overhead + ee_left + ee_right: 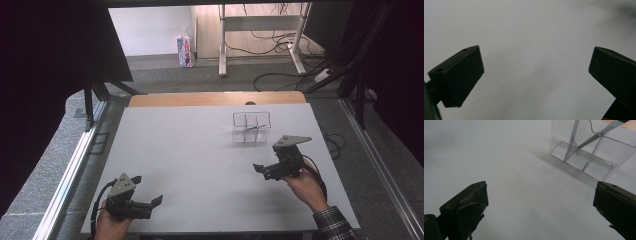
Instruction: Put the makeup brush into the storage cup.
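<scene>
High view: left gripper (150, 204) sat low at the counter's (190, 150) near-left corner, jaws apart, empty. Right gripper (261, 170) hovered just short of the clear divided box (251, 127) at far right, also empty. Left gripper view: jaws wide over bare counter, nothing between. Right gripper view: jaws wide, box (589, 150) ahead to the right, a thin metal utensil (596, 135) leaning inside, type unclear. Suggest approaching square to the box and closing on the utensil's shaft above the rim.

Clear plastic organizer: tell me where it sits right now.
In the high view the clear organizer stands on the white table's far right part, just beyond the right hand-held gripper, near the wooden far edge.
</scene>
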Demonstrator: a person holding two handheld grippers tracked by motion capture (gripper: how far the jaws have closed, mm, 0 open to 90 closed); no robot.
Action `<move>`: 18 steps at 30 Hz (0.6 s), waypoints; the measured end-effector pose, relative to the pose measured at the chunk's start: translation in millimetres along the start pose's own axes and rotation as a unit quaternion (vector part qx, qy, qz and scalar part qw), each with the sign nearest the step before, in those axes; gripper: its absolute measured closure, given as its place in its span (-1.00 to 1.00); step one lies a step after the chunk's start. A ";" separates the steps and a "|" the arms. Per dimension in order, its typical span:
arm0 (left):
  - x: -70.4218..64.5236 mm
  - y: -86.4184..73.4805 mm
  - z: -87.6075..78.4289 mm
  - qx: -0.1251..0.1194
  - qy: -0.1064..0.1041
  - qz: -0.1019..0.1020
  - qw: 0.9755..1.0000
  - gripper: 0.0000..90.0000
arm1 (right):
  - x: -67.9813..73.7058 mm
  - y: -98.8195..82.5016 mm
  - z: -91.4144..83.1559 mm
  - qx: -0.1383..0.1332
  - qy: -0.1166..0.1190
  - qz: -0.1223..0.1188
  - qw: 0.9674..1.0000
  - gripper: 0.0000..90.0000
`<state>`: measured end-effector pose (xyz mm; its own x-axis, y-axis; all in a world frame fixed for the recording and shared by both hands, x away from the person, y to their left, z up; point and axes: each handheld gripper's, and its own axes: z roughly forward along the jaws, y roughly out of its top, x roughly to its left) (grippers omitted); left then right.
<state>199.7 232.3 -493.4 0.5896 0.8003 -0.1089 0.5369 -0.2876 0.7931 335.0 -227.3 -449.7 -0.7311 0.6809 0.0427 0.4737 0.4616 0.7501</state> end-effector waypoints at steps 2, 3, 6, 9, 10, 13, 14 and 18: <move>0.0 0.0 0.1 0.001 0.000 0.000 1.000 -1.00 | 2.5 -1.3 -1.9 -0.001 -0.001 -0.003 1.000 -1.00; 0.0 0.0 0.1 0.001 -0.001 0.000 1.000 -1.00 | 5.0 -2.4 -3.4 -0.002 0.002 -0.007 1.000 -1.00; 0.1 0.0 0.1 0.000 -0.001 0.000 1.000 -1.00 | 7.6 -3.5 -4.7 -0.003 0.002 -0.012 1.000 -1.00; 0.0 0.0 0.1 0.000 -0.001 0.000 1.000 -1.00 | 11.2 -4.7 -6.6 -0.004 0.003 -0.013 1.000 -1.00; 0.0 0.1 0.1 0.000 -0.001 0.000 1.000 -1.00 | 12.7 -5.6 -8.2 -0.005 0.003 -0.015 1.000 -1.00; -0.1 0.1 0.2 0.000 0.000 0.001 1.000 -1.00 | 13.6 -6.5 -9.9 -0.007 0.000 -0.015 1.000 -1.00; -0.1 0.1 0.2 0.000 0.000 0.001 1.000 -1.00 | 13.9 -7.0 -10.8 -0.008 0.000 -0.014 1.000 -1.00; -0.1 0.1 0.0 -0.001 0.001 0.002 1.000 -1.00 | 14.5 -11.0 -14.9 -0.009 -0.007 -0.011 1.000 -1.00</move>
<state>199.7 232.2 -493.4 0.5913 0.7997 -0.1043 0.5332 -0.2906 0.7945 311.8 -231.1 -447.5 -0.7341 0.6788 0.0168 0.4484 0.4660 0.7627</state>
